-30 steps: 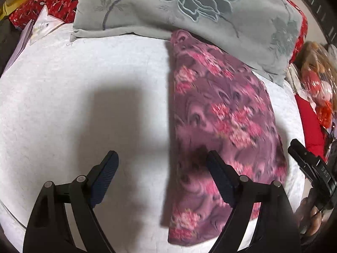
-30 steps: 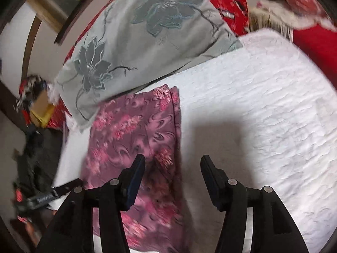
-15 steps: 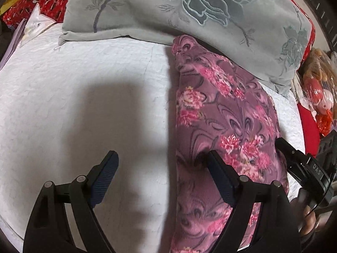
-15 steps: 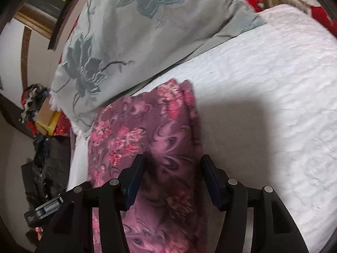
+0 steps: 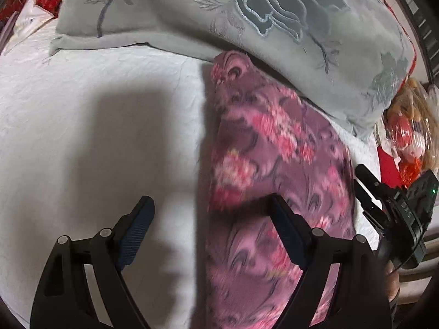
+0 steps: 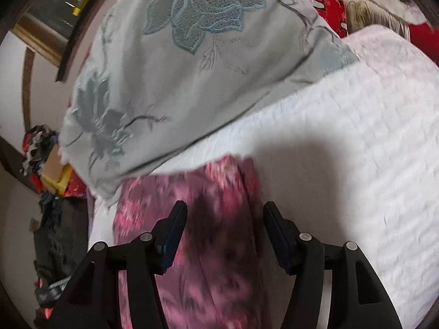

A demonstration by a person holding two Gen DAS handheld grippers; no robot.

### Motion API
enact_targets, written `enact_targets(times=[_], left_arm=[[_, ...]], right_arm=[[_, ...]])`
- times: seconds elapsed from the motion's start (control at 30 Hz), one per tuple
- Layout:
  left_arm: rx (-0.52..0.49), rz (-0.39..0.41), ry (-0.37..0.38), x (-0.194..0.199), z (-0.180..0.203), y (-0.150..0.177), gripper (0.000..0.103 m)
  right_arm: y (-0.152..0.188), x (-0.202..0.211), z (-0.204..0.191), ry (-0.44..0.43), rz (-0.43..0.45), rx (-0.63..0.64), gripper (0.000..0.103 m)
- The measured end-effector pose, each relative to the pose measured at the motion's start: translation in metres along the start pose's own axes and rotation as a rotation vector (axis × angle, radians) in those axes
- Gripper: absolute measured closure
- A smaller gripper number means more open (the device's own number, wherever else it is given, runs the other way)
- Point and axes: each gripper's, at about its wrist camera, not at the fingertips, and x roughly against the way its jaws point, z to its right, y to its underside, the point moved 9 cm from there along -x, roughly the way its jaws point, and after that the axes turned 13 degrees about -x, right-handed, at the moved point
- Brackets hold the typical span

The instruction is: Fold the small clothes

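Both grippers, left (image 5: 208,219) and right (image 6: 223,224), hung spread and empty over the soft, light, floppy floral garment (image 5: 274,164), best pinched at the long edge lying between the left gripper's fingers.

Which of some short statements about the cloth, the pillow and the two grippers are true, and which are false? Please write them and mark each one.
1. The purple flowered cloth lies on a white bedspread. True.
2. The left gripper is shut on the cloth. False: its jaws stand wide open, holding nothing.
3. A grey pillow lies beyond the cloth. True.
4. The right gripper hangs over the pillow. False: it hangs open over the cloth.
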Motion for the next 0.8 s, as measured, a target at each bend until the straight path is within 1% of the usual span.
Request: enact_targets(times=[0.03,0.07,0.1,0.13,0.17,0.2,0.23,0.27,0.37,0.4,0.43,0.47,0.5,0.57,0.6,0.63,0.67,0.73,0.77,0.8], left_arm=[[0.002,-0.004,0.001,-0.001,0.0,-0.005,0.016],[0.002,-0.004,-0.002,-0.002,0.0,-0.009,0.016],[0.003,0.001,-0.008,-0.002,-0.001,-0.013,0.016],[0.009,0.009,-0.02,-0.004,-0.004,-0.018,0.016],[0.016,0.008,-0.021,-0.006,-0.006,-0.019,0.016],[0.03,-0.013,0.0,-0.013,-0.008,-0.019,0.016],[0.039,-0.024,0.008,-0.018,-0.009,-0.019,0.014],[0.04,-0.023,0.01,-0.018,-0.01,-0.019,0.014],[-0.003,-0.012,0.002,-0.007,-0.008,-0.016,0.014],[-0.007,-0.008,0.012,-0.003,-0.009,-0.012,0.014],[0.001,-0.006,0.037,0.0,-0.01,-0.006,0.014],[0.016,-0.009,0.064,0.001,-0.011,-0.001,0.014],[0.033,-0.011,0.094,0.001,-0.011,0.006,0.014],[0.041,0.008,0.118,0.005,-0.008,0.017,0.014],[0.036,0.015,0.123,0.006,-0.004,0.021,0.014],[0.03,0.014,0.14,0.006,0.002,0.025,0.014],[0.028,0.007,0.165,0.005,0.009,0.028,0.014],[0.022,-0.015,0.211,0.001,0.023,0.036,0.014],[0.008,-0.026,0.223,-0.001,0.031,0.039,0.014],[0.005,-0.028,0.223,-0.002,0.037,0.043,0.014]], right_arm=[[0.0,-0.008,-0.001,0.036,-0.02,0.017,0.052],[-0.001,-0.013,-0.005,0.082,-0.027,0.06,0.083],[-0.002,-0.015,-0.011,0.124,-0.013,0.129,0.089],[-0.004,-0.013,-0.016,0.137,0.014,0.171,0.092],[-0.008,-0.01,-0.015,0.142,0.052,0.185,0.096],[-0.011,-0.015,-0.004,0.167,0.045,0.152,0.097],[-0.012,-0.019,0.005,0.17,0.022,0.117,0.096],[-0.015,-0.016,0.009,0.139,0.02,0.076,0.096],[-0.016,0.005,0.011,0.078,0.033,0.04,0.086],[-0.011,0.013,0.013,0.015,0.006,0.016,0.083],[-0.006,0.019,0.016,-0.025,-0.02,-0.003,0.079],[0.002,0.027,0.023,-0.07,-0.051,-0.025,0.064],[0.009,0.033,0.028,-0.093,-0.063,-0.034,0.053],[0.022,0.04,0.037,-0.137,-0.082,-0.043,0.046],[0.032,0.039,0.04,-0.166,-0.112,-0.05,0.044],[0.039,0.037,0.042,-0.187,-0.136,-0.053,0.044],[0.048,0.035,0.038,-0.209,-0.15,-0.035,0.045],[0.058,0.029,0.026,-0.231,-0.178,-0.002,0.041],[0.062,0.025,0.019,-0.226,-0.192,0.013,0.04],[0.064,0.021,0.014,-0.191,-0.182,0.031,0.041]])
